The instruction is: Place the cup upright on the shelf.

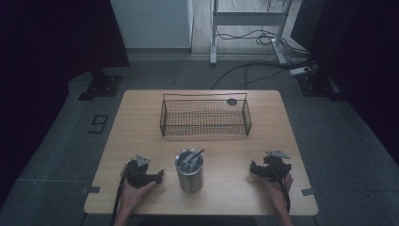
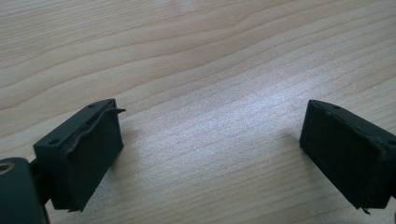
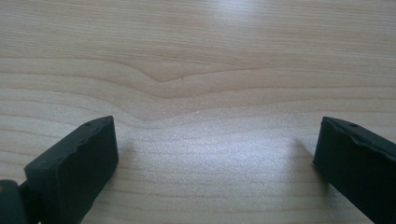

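With both my left hand-held gripper point(image 1: 157, 177) and right hand-held gripper point(image 1: 252, 170) released beside the steel cup point(image 1: 189, 170), a careless reach could tip it.

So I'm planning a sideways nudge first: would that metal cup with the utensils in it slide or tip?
The metal cup is taller than wide, so a push near its rim would probably tip it; a low push likelier slides it on the smooth wooden table. The utensils lean loosely against its rim, so they would probably rattle or shift.

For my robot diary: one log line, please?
left gripper open | right gripper open | cup between | basket behind
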